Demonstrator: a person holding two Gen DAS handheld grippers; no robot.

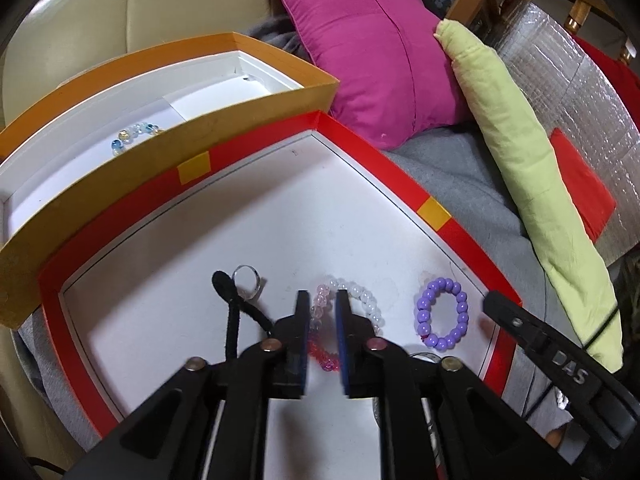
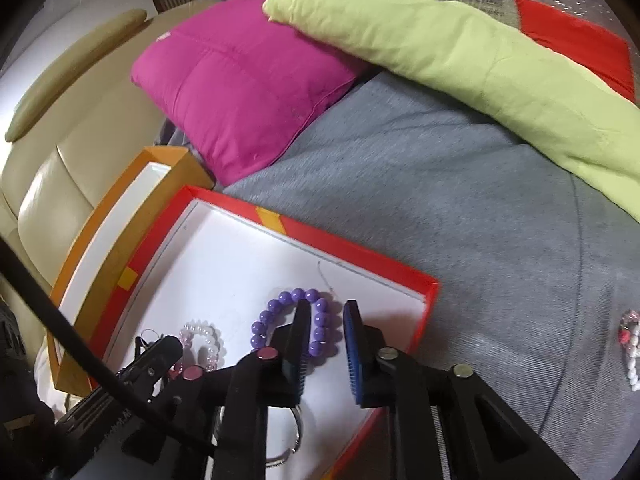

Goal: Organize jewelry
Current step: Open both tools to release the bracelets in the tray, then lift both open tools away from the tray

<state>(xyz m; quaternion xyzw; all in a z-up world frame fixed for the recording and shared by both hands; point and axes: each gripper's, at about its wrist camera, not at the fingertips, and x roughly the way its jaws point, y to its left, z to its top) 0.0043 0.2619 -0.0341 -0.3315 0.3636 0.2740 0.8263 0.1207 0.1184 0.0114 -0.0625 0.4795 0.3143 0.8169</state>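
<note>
The left tool (image 1: 323, 312) hung low over the red-rimmed tray (image 1: 464, 236), its jaws parted by a narrow gap with the pink and white bead bracelet (image 1: 370, 306) lying between and under them; the blue pads straddled the pink side of the loop, but whether they touched the beads could not be told. The right tool (image 2: 326, 322) stood over the same tray at its right side, jaws parted somewhat wider and gripping nothing; its left finger lay across the purple bead bracelet (image 2: 280, 314), the right finger just outside the loop over bare white tray floor. In the left wrist view the purple bracelet (image 1: 442, 312) lay flat near the tray's right rim, apart from the pink and white one. A silver ring (image 1: 248, 282) sat left of the left tool, touching a black cord (image 1: 232, 320) that ran toward the near edge. A metal bangle (image 2: 294, 436) showed partly under the right tool at the near side of the tray. Beyond the tray's far-left rim, side by side with it, stood an orange-walled box (image 1: 120, 168) with a white floor, holding a blue and clear bead bracelet (image 1: 134, 136). Both containers rested on a grey blanket (image 2: 440, 184). Further off lay a magenta cushion (image 2: 240, 96) and a pale green pillow (image 2: 460, 60). One more beaded piece (image 2: 630, 344), white and pink, lay on the blanket well to the right of the tray.
</note>
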